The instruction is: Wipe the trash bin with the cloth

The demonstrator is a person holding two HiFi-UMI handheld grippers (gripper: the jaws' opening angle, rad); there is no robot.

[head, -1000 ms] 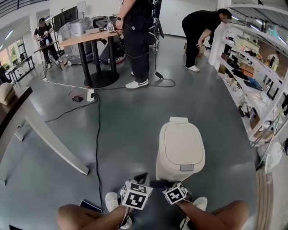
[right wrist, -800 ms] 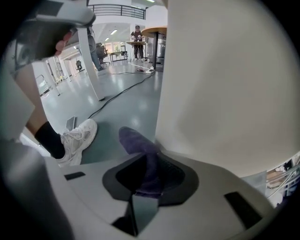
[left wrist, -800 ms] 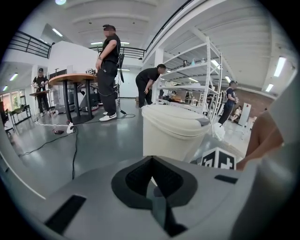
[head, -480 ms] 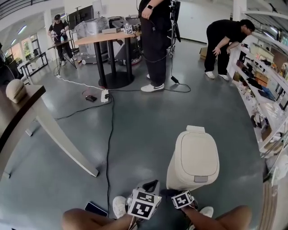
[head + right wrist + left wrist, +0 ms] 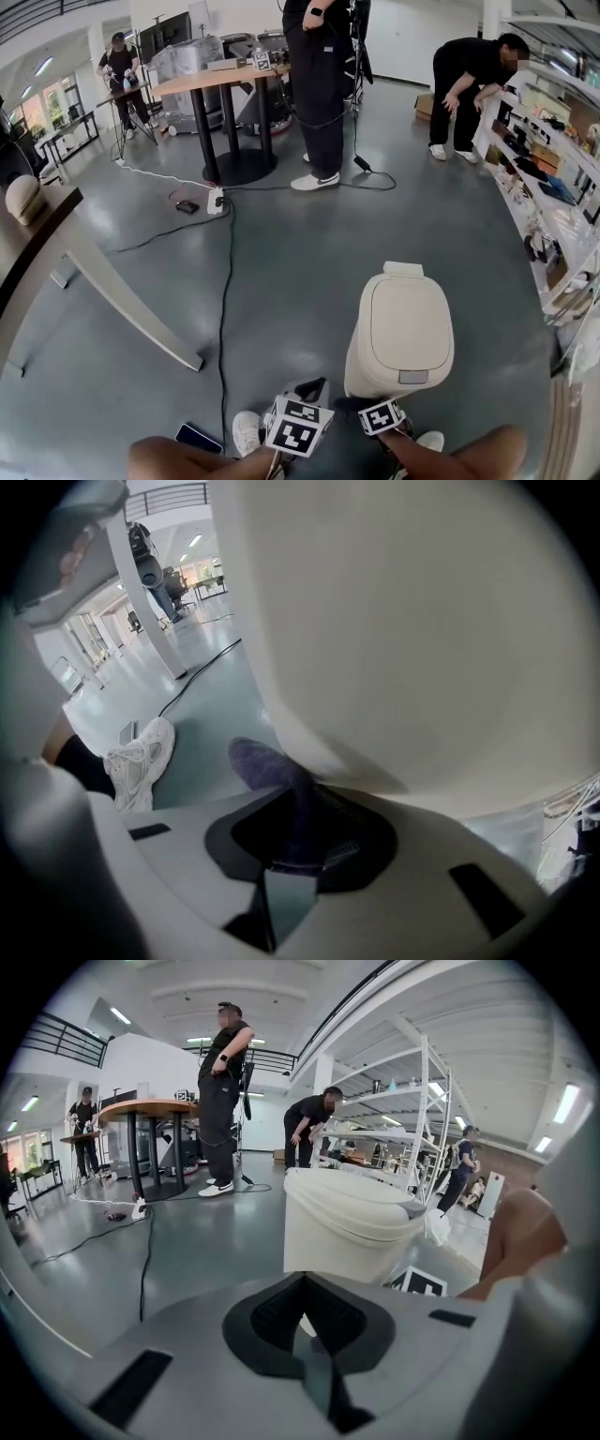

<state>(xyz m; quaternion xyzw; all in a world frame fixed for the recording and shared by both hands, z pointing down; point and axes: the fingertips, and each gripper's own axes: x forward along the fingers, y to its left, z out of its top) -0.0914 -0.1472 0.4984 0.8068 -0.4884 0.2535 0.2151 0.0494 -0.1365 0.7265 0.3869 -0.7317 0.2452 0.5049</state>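
Barely shifted since before, presses purple cloth (image 5: 269,764) pinched in right gripper (image 5: 298,847) to trash bin (image 5: 398,330) wall, left gripper (image 5: 306,1322) closed empty, wiping likely mostly left.

cloth (image 5: 265,764) end hidden inside right tool (image 5: 298,850); trash bin (image 5: 394,639) cropped

The left arm (image 5: 187,457) and the right arm (image 5: 464,448) are bare and reach in low, with the 2 grippers side by side. The left gripper (image 5: 314,387) has its jaws pressed together on nothing. The right gripper (image 5: 349,405) has its jaws tight on a purple cloth (image 5: 272,766).
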